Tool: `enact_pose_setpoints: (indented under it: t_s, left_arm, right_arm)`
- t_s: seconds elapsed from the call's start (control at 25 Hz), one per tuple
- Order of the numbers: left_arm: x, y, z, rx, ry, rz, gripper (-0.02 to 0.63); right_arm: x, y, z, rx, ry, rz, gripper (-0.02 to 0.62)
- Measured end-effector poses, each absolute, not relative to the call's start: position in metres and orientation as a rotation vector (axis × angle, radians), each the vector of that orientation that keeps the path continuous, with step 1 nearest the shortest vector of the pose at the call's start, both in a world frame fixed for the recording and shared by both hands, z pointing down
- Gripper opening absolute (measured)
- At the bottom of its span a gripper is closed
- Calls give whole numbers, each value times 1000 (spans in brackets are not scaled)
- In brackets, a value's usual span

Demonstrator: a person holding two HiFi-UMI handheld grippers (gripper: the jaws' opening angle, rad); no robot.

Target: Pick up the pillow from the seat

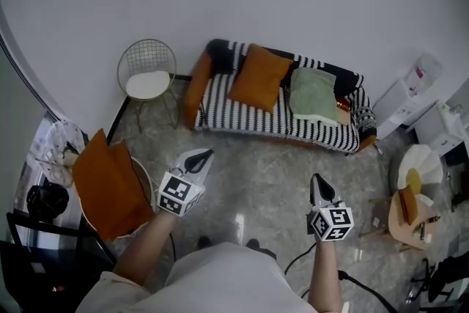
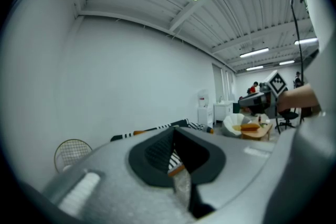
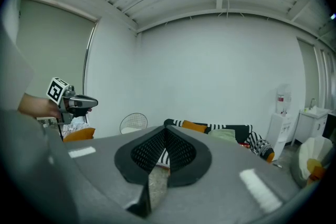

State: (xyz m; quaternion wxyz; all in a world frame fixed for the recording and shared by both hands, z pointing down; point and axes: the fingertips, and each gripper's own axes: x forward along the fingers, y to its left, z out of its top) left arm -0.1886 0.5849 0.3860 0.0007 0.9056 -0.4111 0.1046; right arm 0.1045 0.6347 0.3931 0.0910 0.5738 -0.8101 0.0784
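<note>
A black-and-white striped sofa (image 1: 249,116) stands against the far wall. On its seat an orange pillow (image 1: 258,77) leans next to a pale green pillow (image 1: 313,94); the right gripper view shows the same orange pillow (image 3: 194,126) and green pillow (image 3: 223,134). Another orange pillow (image 1: 110,183) lies on a round white seat at the left. My left gripper (image 1: 205,155) and right gripper (image 1: 316,179) are both shut and hold nothing. They hang over the floor, well short of the sofa, and point toward it.
A wire chair (image 1: 148,77) with a white seat pad stands left of the sofa. A water dispenser (image 1: 410,95) and a low wooden table (image 1: 410,216) with items on it are at the right. A black chair (image 1: 44,245) sits at the lower left.
</note>
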Motion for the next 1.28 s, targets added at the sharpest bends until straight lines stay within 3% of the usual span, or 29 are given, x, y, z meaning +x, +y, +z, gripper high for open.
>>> enact_pose_setpoints:
  t_s: [0.68,1.28]
  left_arm:
    - [-256,583,394,2891,-1185,330,-2]
    - [-246,568,395,2891,-1168,353,-2]
  right_arm:
    - [21,649,400,1752,-2361,239,5]
    - [19,628,403,1708,-2364,233,5]
